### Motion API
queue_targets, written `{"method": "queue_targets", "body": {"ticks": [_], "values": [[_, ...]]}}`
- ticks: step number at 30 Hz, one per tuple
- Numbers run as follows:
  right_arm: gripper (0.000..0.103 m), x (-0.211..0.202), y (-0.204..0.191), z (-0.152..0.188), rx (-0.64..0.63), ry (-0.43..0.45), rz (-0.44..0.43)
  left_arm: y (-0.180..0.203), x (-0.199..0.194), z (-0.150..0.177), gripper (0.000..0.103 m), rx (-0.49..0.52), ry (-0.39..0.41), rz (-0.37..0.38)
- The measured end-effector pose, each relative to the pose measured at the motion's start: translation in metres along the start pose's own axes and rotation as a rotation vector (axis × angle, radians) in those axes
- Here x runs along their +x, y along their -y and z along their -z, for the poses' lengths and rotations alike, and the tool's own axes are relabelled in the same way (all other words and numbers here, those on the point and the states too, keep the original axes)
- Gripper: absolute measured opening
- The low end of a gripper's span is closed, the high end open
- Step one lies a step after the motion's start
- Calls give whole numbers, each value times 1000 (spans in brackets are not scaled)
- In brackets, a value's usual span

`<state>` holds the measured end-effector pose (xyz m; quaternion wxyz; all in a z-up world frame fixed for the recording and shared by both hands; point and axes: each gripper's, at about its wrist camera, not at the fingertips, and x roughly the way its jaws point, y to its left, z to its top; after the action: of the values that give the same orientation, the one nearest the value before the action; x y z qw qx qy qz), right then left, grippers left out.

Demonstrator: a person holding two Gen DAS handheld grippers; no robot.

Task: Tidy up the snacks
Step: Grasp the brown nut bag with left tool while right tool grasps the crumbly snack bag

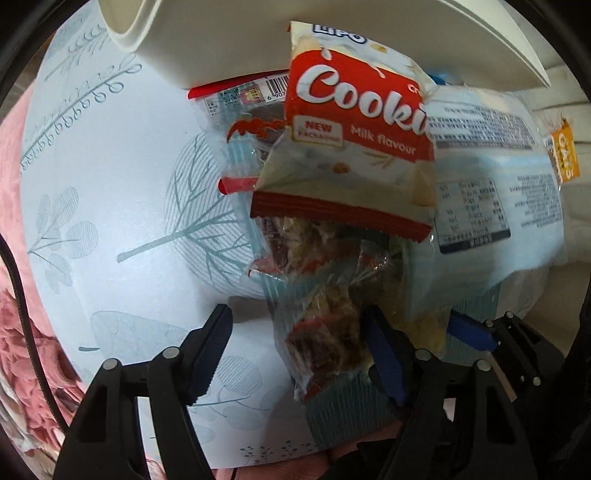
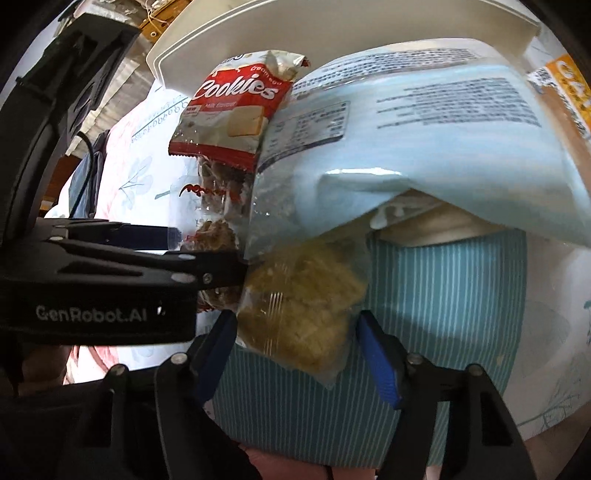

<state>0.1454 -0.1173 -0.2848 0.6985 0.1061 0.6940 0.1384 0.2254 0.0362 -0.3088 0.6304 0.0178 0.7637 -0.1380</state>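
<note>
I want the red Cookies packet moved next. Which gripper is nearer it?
Left. The left gripper sits just below the Cookies packet, straddling a clear snack bag; the right gripper is further right, around a yellowish snack.

Surface: pale blue sheet (image 1: 122, 155) printed with leaf and branch motifs, teal striped patch (image 2: 443, 295) included. Lying on it:
- clear packet of brown snack pieces with red print (image 1: 325, 325)
- red-and-white cookie packet (image 1: 354, 147), propped over the clear one
- large pale blue bag with printed label (image 2: 461, 147), partly raised
- white tray (image 2: 332, 33) at far edge.
</note>
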Motion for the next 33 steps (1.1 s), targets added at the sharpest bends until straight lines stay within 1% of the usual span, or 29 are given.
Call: {"method": "queue_targets", "body": {"ticks": [2,4,5,6,7,8,13,14,16,21,25,29,33], "values": [[65,-1,0,-2,-8,-7,-2,-4,-1,-2,60,-9,0,41],[64,-1,0,-4,-13,-14,-6,-3,-1,-4,56,-7,3,45],[64,-2,0,-4,-15,-16,-6,-2,-2,-5,49,-7,5,53],[64,-4,1,-6,-15,-18,-8,-2,-4,-7,39,-8,7,71],[64,-5,1,-6,-15,-19,-10,-2,-4,-8,36,-14,4,95],[63,-5,1,-6,-14,-20,-12,0,-5,-11,32,-16,4,102],[61,-12,1,-3,-11,-13,-15,14,-5,-16,32,-19,8,104],[60,-14,3,-1,-10,-10,-15,18,-3,-7,32,-22,9,105],[59,-16,6,1,-7,-9,-11,17,-5,-5,32,-29,9,103],[57,-22,12,11,13,-4,-28,9,-11,9,32,-51,19,110],[56,-32,13,17,16,17,-29,3,-17,21,32,-63,52,118],[55,-38,8,26,2,32,-26,-9,-27,37,32,-94,73,105],[55,-42,-2,37,-16,48,-23,-23,-36,56,32,-126,92,119]]}}
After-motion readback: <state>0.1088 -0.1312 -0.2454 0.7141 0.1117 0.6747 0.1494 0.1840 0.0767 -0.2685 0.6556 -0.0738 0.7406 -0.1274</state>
